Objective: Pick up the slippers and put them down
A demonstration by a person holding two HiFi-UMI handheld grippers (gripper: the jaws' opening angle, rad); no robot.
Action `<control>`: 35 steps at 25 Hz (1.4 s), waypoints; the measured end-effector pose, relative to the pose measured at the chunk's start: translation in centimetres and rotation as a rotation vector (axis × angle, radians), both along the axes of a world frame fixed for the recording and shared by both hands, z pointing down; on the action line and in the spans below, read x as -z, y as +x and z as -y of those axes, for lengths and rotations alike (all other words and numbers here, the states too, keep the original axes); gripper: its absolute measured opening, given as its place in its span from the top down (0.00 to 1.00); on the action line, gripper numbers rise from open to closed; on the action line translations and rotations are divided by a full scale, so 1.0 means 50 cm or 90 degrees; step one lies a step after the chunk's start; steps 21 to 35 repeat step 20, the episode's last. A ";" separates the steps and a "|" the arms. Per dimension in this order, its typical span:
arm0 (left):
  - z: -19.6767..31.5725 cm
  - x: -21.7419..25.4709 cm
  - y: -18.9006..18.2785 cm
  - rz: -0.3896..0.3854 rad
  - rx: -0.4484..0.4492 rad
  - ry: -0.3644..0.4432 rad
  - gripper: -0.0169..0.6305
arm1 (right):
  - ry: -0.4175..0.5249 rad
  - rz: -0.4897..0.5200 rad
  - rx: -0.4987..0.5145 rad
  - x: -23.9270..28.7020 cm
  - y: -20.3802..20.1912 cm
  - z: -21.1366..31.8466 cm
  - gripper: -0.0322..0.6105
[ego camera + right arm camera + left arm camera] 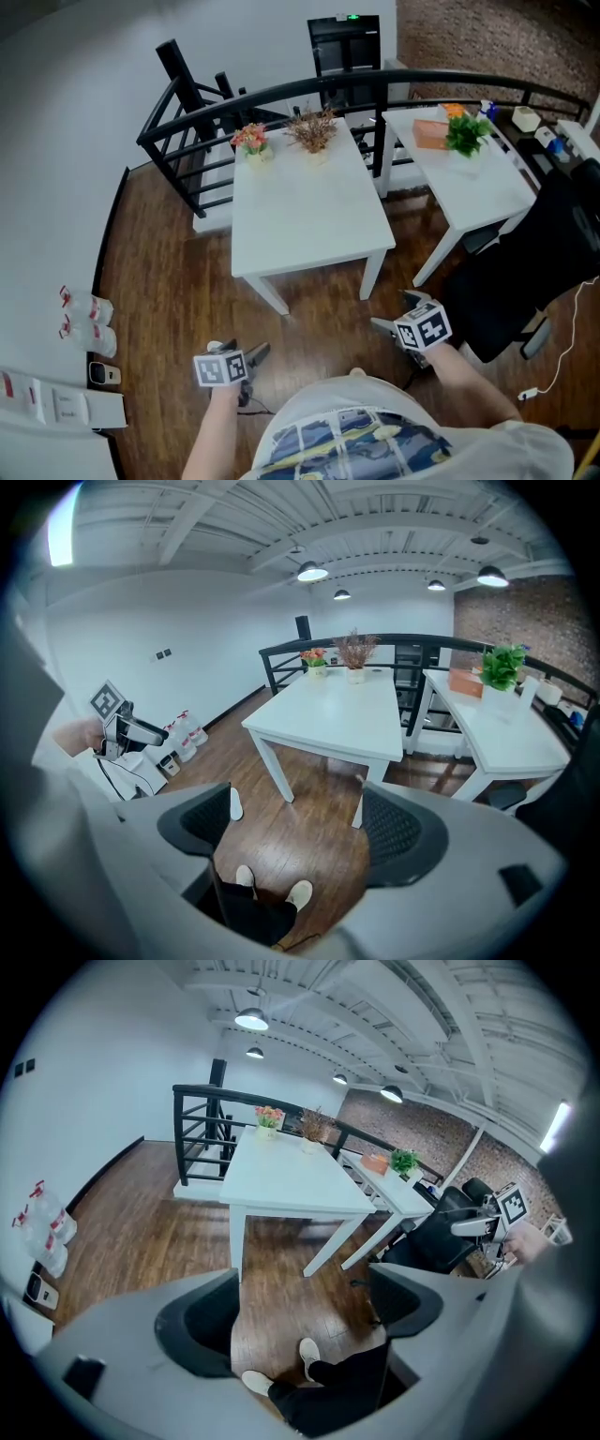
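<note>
One white slipper (235, 803) lies on the wooden floor just left of my feet, beside the left pad in the right gripper view. My feet, in pale shoes (300, 891) (309, 1357) below black trousers, show between the jaws in both gripper views. My left gripper (248, 361) (300, 1312) hangs at waist height, tilted down over the floor, its jaws apart and empty. My right gripper (398, 312) (295, 827) is held likewise on the other side, jaws apart with nothing between them. No second slipper shows.
A white table (309, 211) with two small plant pots stands ahead, and a second white table (469, 178) to its right. A black railing (281, 94) curves behind them. A black office chair (525, 272) stands right; water bottles (89, 319) line the left wall.
</note>
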State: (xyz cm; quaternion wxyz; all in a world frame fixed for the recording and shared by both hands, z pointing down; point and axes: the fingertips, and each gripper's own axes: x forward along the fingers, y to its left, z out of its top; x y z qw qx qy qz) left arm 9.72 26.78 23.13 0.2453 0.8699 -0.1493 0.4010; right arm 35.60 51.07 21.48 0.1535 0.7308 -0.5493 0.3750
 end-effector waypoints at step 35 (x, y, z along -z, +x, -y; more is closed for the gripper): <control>-0.046 0.005 0.046 0.012 -0.034 0.006 0.31 | -0.001 0.009 0.000 -0.012 0.013 -0.036 0.25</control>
